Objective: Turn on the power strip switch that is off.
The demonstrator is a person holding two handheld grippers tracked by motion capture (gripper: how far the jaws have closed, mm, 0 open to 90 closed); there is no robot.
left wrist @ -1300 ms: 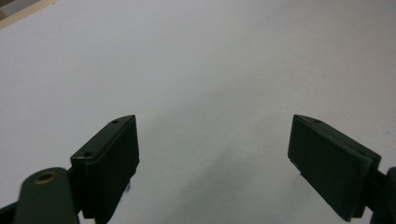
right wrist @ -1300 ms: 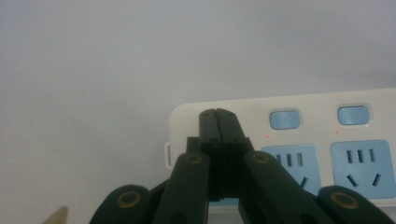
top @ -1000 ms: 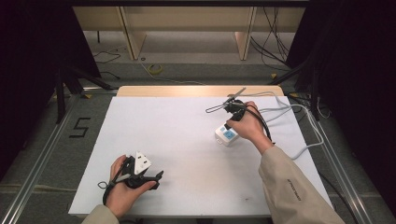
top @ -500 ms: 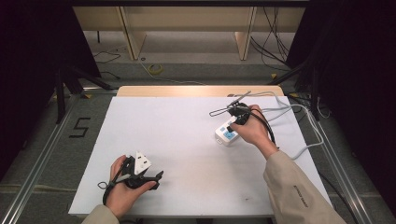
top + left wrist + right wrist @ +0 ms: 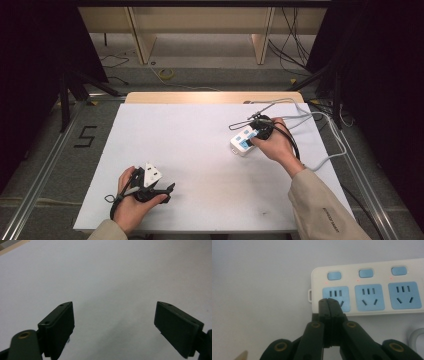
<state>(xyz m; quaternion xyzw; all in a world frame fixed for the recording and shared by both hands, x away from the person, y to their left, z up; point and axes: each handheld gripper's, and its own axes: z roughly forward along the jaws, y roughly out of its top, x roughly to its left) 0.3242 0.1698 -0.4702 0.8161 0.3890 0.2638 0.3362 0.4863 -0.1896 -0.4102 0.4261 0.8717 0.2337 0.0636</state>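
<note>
White surface (image 5: 200, 150) carried the power strip (image 5: 243, 140) at three o'clock, where the right gripper (image 5: 329, 301), fingers pressed together on nothing, hovered at its end socket, seemingly about to press the blue switch (image 5: 334, 275) above, needing a short forward nudge; left gripper (image 5: 113, 315) idled wide.

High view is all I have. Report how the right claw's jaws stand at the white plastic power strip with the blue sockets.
Observer: The right claw is shut, its jaws pressed together with nothing between them.
Operator: Give me where its tip sits.
Observer: Over the end blue socket of the white plastic power strip, by the strip's short edge. I cannot tell whether it touches.
Operator: Now the left claw.
Observer: The left claw stands wide open over the white tabletop, with nothing between its jaws.
</note>
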